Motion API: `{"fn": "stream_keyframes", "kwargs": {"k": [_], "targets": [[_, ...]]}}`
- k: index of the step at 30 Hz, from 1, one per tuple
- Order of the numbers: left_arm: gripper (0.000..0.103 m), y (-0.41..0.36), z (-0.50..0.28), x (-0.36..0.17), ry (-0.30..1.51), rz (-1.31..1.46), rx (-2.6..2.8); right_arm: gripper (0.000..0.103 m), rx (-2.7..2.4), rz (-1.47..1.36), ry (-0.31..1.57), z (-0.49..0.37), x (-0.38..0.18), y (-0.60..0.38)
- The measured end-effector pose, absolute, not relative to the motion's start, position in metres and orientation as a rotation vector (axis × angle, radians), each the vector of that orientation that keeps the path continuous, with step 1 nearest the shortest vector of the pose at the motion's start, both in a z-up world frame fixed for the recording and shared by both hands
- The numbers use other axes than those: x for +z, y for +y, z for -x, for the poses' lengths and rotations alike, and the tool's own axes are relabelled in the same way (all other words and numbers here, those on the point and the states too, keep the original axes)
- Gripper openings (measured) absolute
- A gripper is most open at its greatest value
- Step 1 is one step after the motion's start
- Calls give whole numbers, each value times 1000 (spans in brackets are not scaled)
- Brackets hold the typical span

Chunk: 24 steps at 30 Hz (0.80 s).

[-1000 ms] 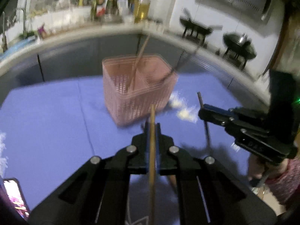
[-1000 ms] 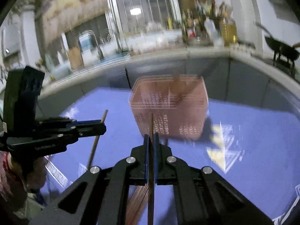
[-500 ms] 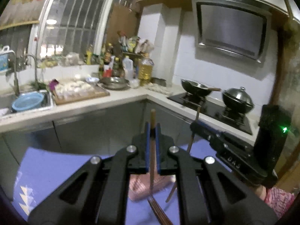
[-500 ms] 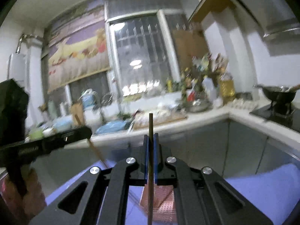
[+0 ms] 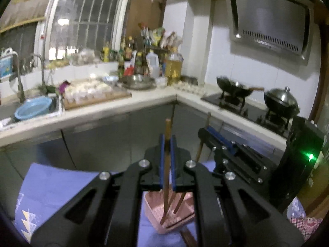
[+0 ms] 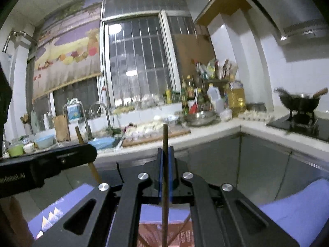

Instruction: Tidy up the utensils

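Purple matting [image 5: 61, 183] covers the table in front of the grey kitchen cabinets, and your pink basket [image 5: 156, 212] stands on it, seen low between the arms of the left gripper [image 5: 168, 142]. That gripper is clamped on a brown chopstick [image 5: 167, 164], nearly upright, its lower end down inside the basket beside other sticks (which compartment is unclear). Your right gripper [image 6: 165, 154] is likewise pinched tight on a dark chopstick [image 6: 164, 175], upright above the basket. Behind, the worktop [image 5: 144, 100] carries bottles and a wok [image 5: 234, 86].
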State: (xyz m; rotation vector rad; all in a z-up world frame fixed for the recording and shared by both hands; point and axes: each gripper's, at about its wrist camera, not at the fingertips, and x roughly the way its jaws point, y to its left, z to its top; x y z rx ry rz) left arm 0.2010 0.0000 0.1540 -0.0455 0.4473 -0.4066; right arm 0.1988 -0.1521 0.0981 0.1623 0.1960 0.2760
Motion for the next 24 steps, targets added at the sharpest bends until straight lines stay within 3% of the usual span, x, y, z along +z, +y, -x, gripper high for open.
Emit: {"fn": "stream_keyframes", "kwargs": {"k": [3,5,6,7,9,12,16,19,23,24], "targets": [[6,-2,-204,129,512,53,-413,6,360,-219,278,-196,74,-151],[24,-3,-204,111,557,47,-403,11,393,-231,315,-190,64,-148],[37,-1,-201,108,554,53,-389,18,382,-216,324,-184,61,-146],[46,2,-197,106,544,67,-375,37,372,-198,331,-179,62,-144],[47,11,-186,109,519,101,-370,58,388,-167,316,-164,69,-142],[48,25,-162,124,460,140,-352,69,403,-137,235,-132,90,-142],[53,42,-118,149,348,166,-324,99,347,-178,132,-86,119,-150],[53,50,-81,152,300,168,-331,99,364,-213,73,-46,127,-164],[53,43,-49,113,373,111,-367,99,338,-148,222,-13,95,-176],[53,36,-45,90,440,91,-391,95,324,-147,276,-12,81,-178]]}}
